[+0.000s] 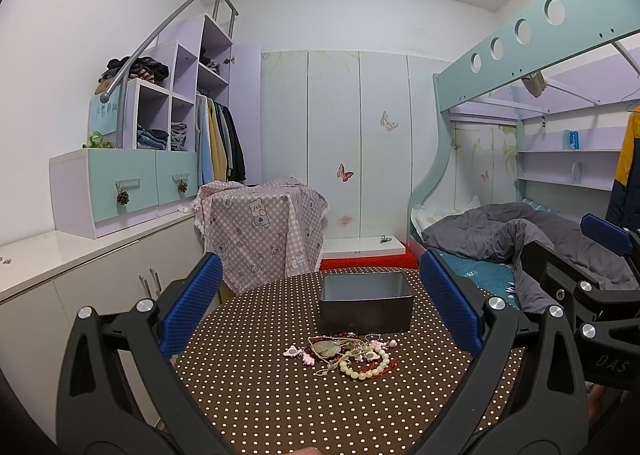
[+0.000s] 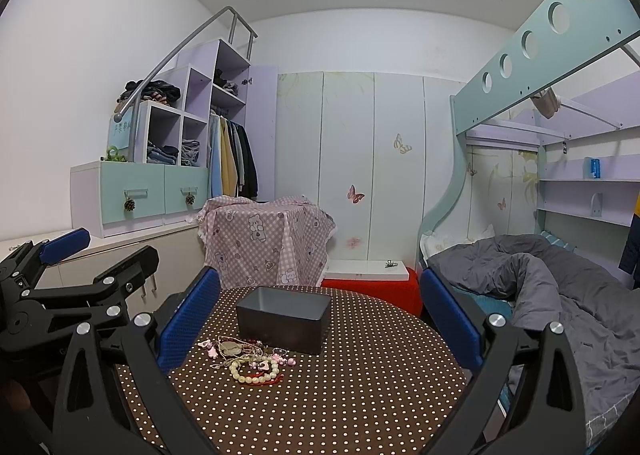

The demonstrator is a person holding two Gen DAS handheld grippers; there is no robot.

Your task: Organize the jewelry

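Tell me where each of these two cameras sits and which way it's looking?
Left wrist: on the left gripper, looking forward between its open blue fingers at the jewelry pile and dark box; the right gripper shows at the right edge.
Right wrist: on the right gripper, same direction, from further right; the left gripper shows at the left.
Shared: polka-dot table, jewelry, box, wardrobe, bunk bed.

Dark rectangular metal box (image 1: 366, 313): inside bottom hidden behind its near wall. Tangled heap of beaded bracelets and pink charms (image 1: 346, 355) just before the box: single pieces too small to separate. Round brown polka-dot table (image 2: 340, 395): near edge cut off by frame and gripper bodies.
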